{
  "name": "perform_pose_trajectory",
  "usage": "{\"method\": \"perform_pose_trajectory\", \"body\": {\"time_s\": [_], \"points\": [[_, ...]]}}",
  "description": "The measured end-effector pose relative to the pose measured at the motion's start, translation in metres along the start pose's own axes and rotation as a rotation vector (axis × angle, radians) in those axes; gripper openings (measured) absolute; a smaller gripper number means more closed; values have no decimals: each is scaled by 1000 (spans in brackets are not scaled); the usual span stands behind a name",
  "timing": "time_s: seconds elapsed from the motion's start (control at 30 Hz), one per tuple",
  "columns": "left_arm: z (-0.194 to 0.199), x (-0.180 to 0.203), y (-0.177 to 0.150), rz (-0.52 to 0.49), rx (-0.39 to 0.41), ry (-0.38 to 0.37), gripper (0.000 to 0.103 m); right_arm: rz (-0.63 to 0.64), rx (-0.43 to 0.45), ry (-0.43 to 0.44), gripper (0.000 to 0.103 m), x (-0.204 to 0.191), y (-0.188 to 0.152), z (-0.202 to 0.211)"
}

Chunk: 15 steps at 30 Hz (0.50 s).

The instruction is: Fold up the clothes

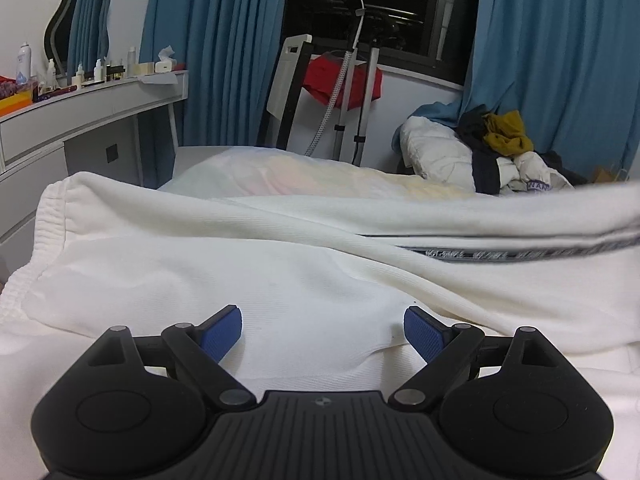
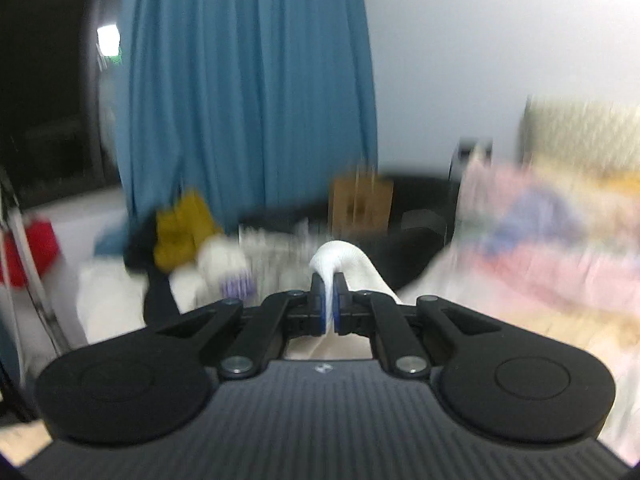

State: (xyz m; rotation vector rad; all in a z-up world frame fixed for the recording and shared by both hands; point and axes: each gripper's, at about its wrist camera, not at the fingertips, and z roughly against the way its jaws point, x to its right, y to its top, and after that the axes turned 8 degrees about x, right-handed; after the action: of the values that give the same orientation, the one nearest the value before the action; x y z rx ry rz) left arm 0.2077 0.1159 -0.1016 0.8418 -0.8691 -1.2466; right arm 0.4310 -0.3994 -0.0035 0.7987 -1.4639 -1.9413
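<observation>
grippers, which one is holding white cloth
The right gripper, shut on a fold of the white garment; the left gripper is open above it.

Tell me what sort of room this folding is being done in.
Most likely a bedroom. The white garment lies on a bed, a dressing table with a mirror and toiletry bottles stands to the left, and blue curtains flank a dark window.

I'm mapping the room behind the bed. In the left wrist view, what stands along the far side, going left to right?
Wavy-framed mirror → white dressing table → tissue box → red garment on a stand → mustard-yellow cloth atop a clothes pile.
</observation>
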Motion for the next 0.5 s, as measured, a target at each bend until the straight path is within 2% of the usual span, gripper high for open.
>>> {"method": "perform_pose_trajectory", "body": {"time_s": [0.1,0.17,0.27,0.33,0.4,0.47,0.5], "points": [[-6,2,0,-4,-6,0,90,-54,-153,-23,6,4,-41,-61],[-12,3,-1,-7,-14,-1,90,-60,-157,-10,7,4,-62,-79],[-20,4,-2,-7,-23,-3,90,35,-125,82,9,-4,-82,-90],[-23,4,-1,6,-30,-13,91,96,-110,126,25,-8,-86,-86],[-24,5,-1,10,-36,-26,90,132,-89,149,67,-10,-83,-75],[-21,7,0,-5,-37,-31,90,113,-58,189,89,-5,-76,-60],[-19,8,0,-16,-33,-34,90,100,-57,205,89,-2,-71,-51]]}}
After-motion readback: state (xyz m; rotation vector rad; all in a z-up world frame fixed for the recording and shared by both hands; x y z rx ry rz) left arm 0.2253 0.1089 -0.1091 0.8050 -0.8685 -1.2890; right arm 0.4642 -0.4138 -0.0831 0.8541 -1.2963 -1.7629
